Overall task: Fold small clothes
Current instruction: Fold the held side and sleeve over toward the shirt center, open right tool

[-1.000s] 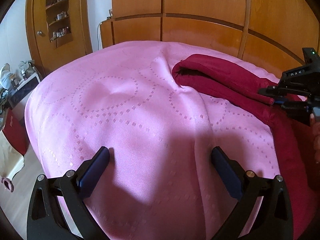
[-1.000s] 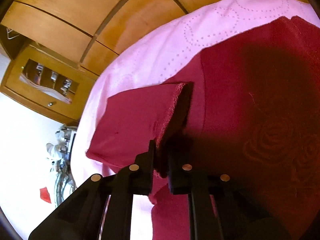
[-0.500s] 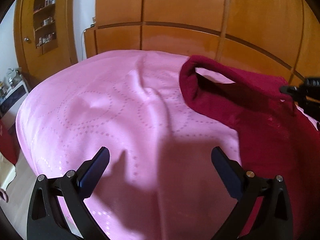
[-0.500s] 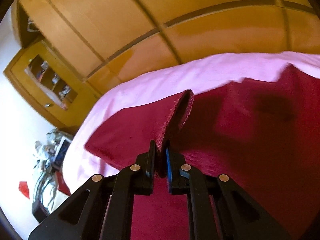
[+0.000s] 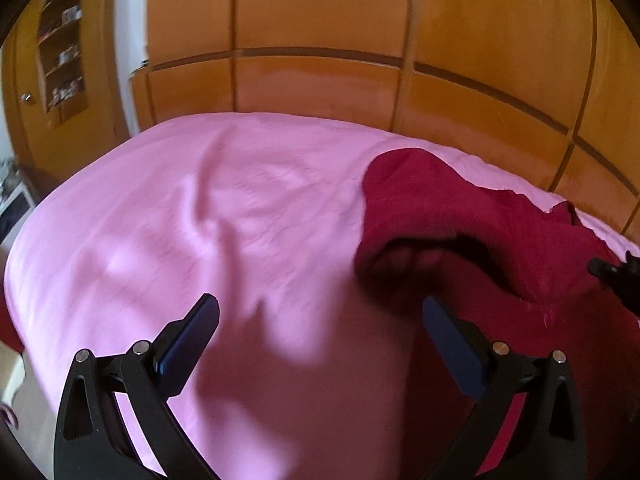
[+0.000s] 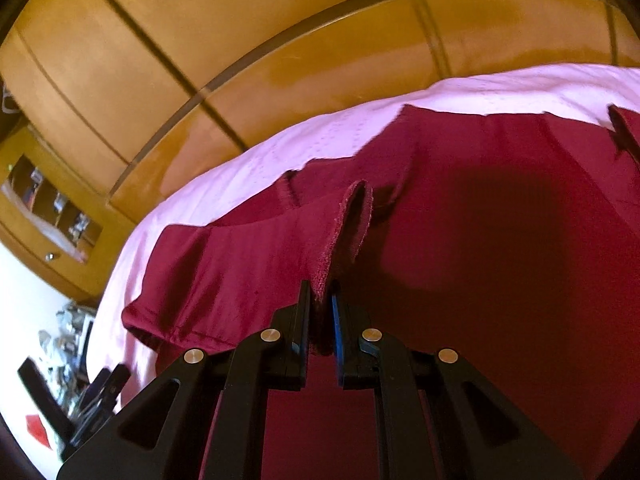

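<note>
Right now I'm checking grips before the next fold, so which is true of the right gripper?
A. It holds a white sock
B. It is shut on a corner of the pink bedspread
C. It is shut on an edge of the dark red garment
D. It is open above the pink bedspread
C: in the right wrist view the right gripper has its jaws pinched on a raised edge of the dark red garment, lifted off the pink bedspread.

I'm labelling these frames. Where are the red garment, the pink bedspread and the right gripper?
Red garment [image 6: 500,240], right wrist view, flat middle.
Pink bedspread [image 5: 168,220], left wrist view, bare left part.
Right gripper [image 6: 320,300], right wrist view, between fingertips.
</note>
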Available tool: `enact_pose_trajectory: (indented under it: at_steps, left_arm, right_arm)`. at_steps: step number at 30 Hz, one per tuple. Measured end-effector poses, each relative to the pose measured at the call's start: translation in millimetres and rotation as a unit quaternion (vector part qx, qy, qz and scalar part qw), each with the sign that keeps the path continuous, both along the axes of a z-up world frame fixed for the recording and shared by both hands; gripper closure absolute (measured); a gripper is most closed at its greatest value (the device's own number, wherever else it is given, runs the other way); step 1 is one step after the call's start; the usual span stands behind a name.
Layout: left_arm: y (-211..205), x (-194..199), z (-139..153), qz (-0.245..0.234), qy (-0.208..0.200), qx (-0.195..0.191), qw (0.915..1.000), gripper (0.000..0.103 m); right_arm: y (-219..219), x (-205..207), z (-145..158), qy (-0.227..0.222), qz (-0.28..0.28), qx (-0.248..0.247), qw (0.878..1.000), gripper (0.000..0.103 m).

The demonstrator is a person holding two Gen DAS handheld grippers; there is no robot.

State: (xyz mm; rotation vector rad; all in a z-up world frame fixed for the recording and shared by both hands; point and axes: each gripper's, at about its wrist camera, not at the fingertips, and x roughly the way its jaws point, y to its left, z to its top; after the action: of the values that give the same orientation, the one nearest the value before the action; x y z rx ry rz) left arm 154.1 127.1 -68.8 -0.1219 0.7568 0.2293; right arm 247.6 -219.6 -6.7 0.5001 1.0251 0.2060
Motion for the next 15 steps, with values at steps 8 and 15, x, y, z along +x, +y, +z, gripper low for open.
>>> enact_pose_trajectory:
  at_steps: [8,15]
  left_arm:
    - [-18,42,-15,0.009,0.046,0.046,0.9978,0.002]
    - [-13,43,-30,0.0,0.072,0.03,0.997,0.002]
  right_arm:
    - [-42,0,11,-0.014,-0.053,-0.059,0.997,0.094]
    - [-70,-3,-25,0.018,-0.082,-0.055,0.995,0.094]
